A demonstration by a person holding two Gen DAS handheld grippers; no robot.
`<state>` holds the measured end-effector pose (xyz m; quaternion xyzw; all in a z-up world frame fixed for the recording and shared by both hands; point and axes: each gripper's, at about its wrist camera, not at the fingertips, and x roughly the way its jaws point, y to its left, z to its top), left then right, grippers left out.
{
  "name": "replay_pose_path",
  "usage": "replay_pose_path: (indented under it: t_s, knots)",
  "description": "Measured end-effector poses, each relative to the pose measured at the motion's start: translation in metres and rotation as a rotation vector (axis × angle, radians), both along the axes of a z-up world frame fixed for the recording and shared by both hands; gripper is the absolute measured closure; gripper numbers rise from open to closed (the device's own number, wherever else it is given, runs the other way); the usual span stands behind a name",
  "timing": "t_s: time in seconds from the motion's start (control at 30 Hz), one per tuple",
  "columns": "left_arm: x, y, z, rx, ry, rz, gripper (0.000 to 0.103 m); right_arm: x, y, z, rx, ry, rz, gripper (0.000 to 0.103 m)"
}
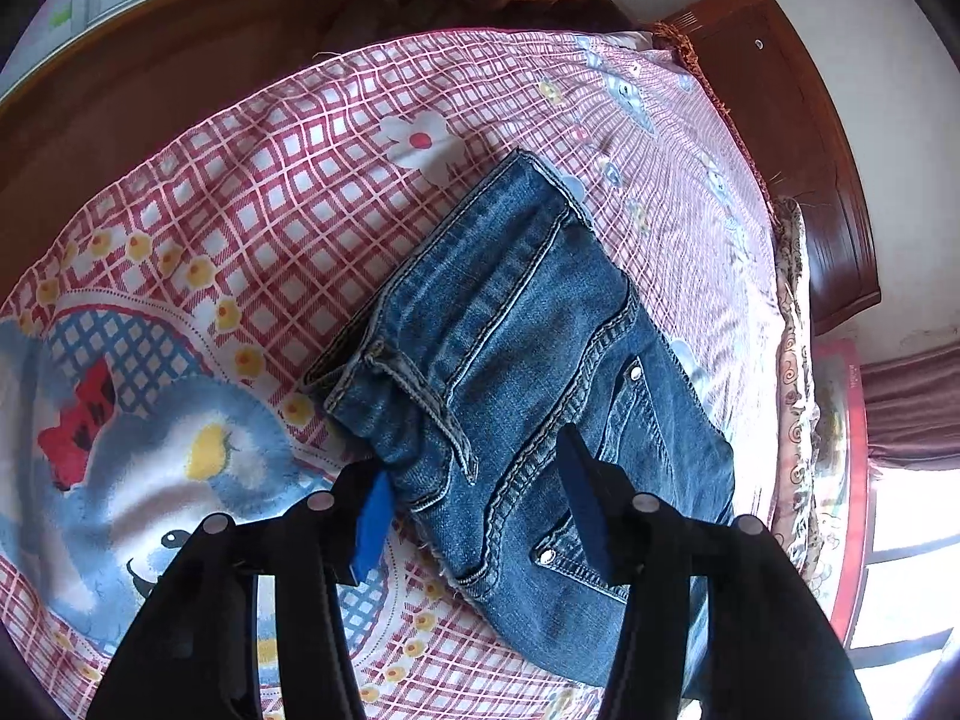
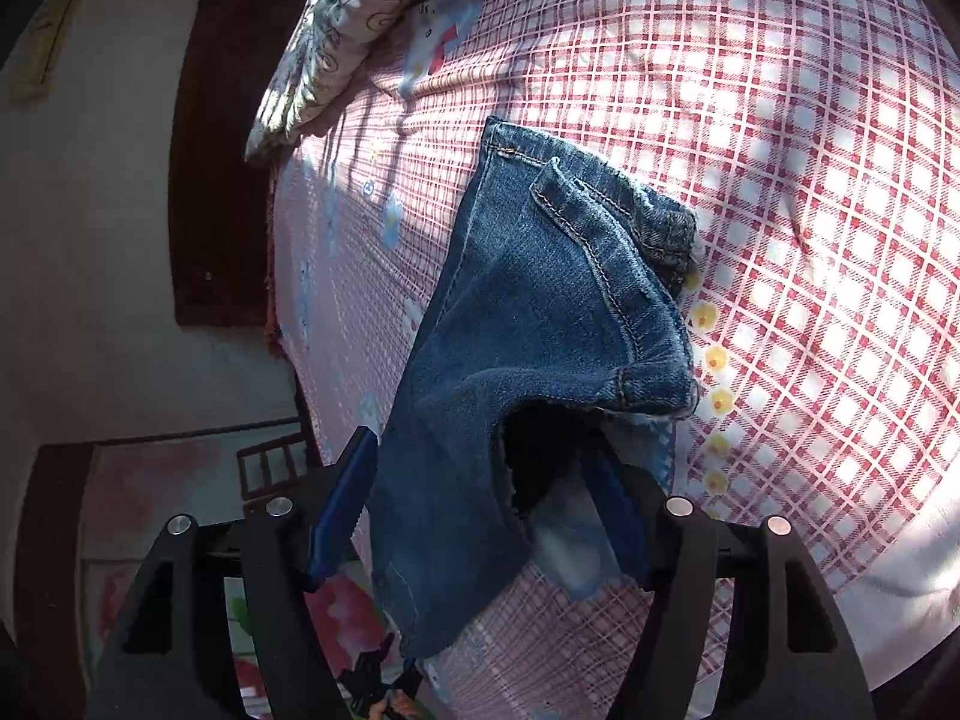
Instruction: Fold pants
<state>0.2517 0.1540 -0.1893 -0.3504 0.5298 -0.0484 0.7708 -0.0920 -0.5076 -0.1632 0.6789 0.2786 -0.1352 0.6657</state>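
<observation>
The jeans (image 1: 516, 372) lie folded on the checked bedsheet (image 1: 252, 222); the left gripper (image 1: 480, 516) hovers wide open, holding nothing; the right gripper (image 2: 480, 510), also spread, straddles denim without pinching; press the stack flat and square its edges.

Daylight is entering from a window (image 1: 912, 516) that is overexposing to white in the left view. Sunlit patches are glaring on the bed (image 2: 810, 240) in the right view, with barred shadows falling near the pillow (image 2: 336, 42). Fisheye distortion is bending both pictures, corners are vignetting black, and the nearest denim (image 2: 570, 546) is blurring.
</observation>
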Motion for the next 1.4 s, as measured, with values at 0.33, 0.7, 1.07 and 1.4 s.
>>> replay_pose_path:
  t_s: [0.33, 0.7, 1.07, 1.4]
  knots:
    - [0.007, 0.000, 0.000, 0.087, -0.003, 0.002, 0.082, 0.024, -0.011, -0.025, 0.042, 0.046, -0.097, 0.098]
    - [-0.006, 0.019, 0.002, -0.100, -0.125, 0.058, 0.091, 0.095, 0.019, 0.177, -0.701, -0.186, 0.191, 0.101]
    - [-0.016, 0.025, -0.018, -0.091, -0.148, 0.046, 0.091, 0.032, -0.031, -0.017, -0.477, 0.169, 0.090, 0.102]
    - [-0.007, 0.021, -0.014, -0.061, -0.171, 0.009, 0.090, 0.035, -0.024, -0.010, -0.540, 0.244, 0.145, 0.102]
